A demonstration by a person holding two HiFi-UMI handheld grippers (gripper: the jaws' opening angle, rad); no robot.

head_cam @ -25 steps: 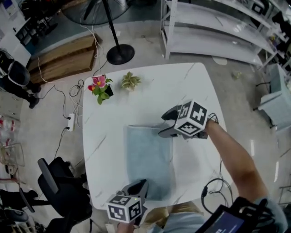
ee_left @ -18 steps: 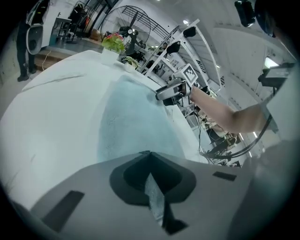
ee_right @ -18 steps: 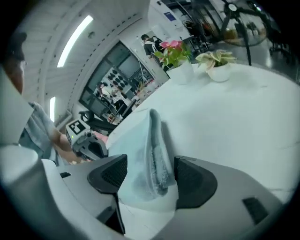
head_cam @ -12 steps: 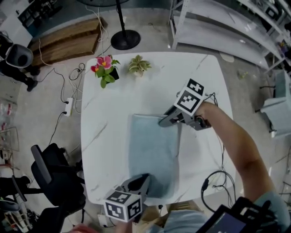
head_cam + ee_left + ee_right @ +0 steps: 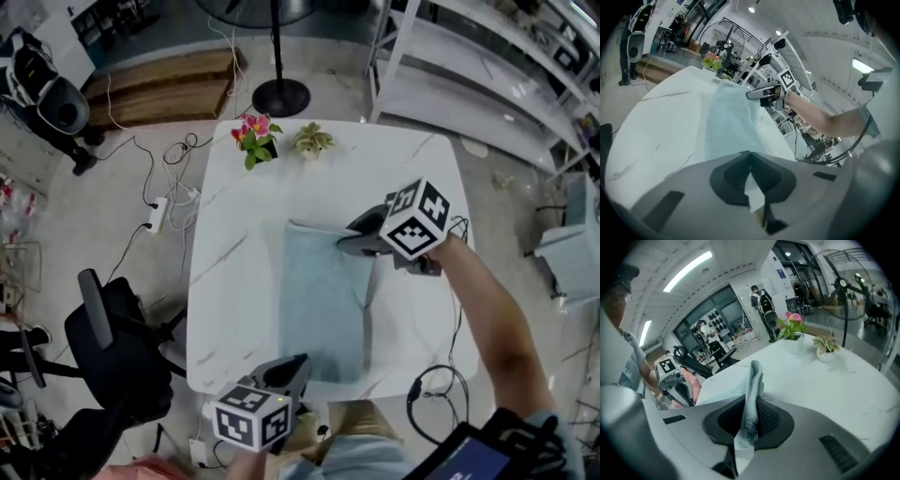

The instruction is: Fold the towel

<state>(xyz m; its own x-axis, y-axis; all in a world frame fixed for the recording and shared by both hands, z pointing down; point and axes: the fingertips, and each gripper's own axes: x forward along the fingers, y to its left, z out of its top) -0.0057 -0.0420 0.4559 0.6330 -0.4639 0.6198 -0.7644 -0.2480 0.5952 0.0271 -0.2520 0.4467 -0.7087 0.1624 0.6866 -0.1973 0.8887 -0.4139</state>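
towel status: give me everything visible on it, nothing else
The towel is pale blue-grey, soft-looking cloth, a long rectangle lying mostly flat on the white marbled table. Its far right corner is lifted and pinched in the right gripper, whose jaws have just been closing, and a raised ridge runs down the right edge. The left gripper is shut on the near edge, by the look of it.

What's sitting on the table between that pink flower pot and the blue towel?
Nothing. The head view shows the white table bare between the pink flower pot and the towel.
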